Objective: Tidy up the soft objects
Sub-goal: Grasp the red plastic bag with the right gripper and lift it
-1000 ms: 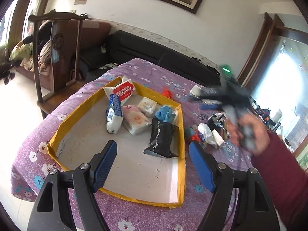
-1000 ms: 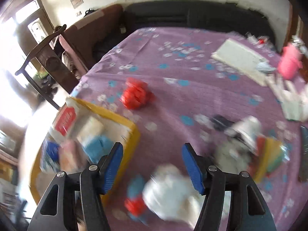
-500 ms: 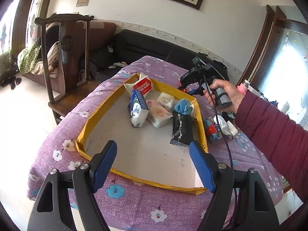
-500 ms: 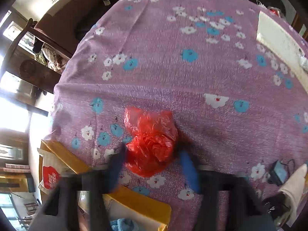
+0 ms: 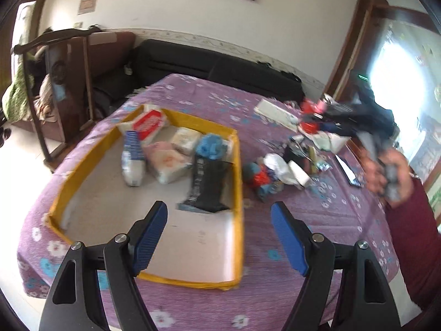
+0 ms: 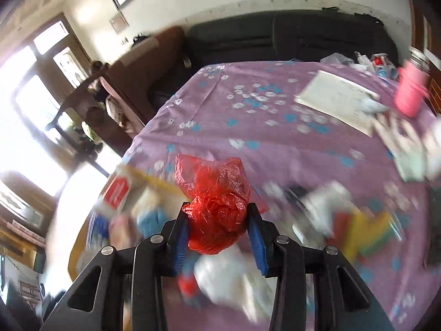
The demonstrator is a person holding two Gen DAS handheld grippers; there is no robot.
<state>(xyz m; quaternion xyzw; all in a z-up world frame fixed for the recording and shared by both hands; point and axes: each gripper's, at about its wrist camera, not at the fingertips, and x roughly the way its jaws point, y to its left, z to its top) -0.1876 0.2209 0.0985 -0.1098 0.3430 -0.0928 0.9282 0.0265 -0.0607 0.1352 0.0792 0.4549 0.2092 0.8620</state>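
On the left, the yellow box sits on the purple tabletop with soft packs already inside. The left gripper hangs over the near end of the box, its jaws spread wide with nothing between them. To the right, the right gripper has its jaws squeezed on the red plastic bag, lifted off the cloth. The box lies to the left of and below the bag, so I think the right hand must swing left to drop it in. The right hand is nearer.
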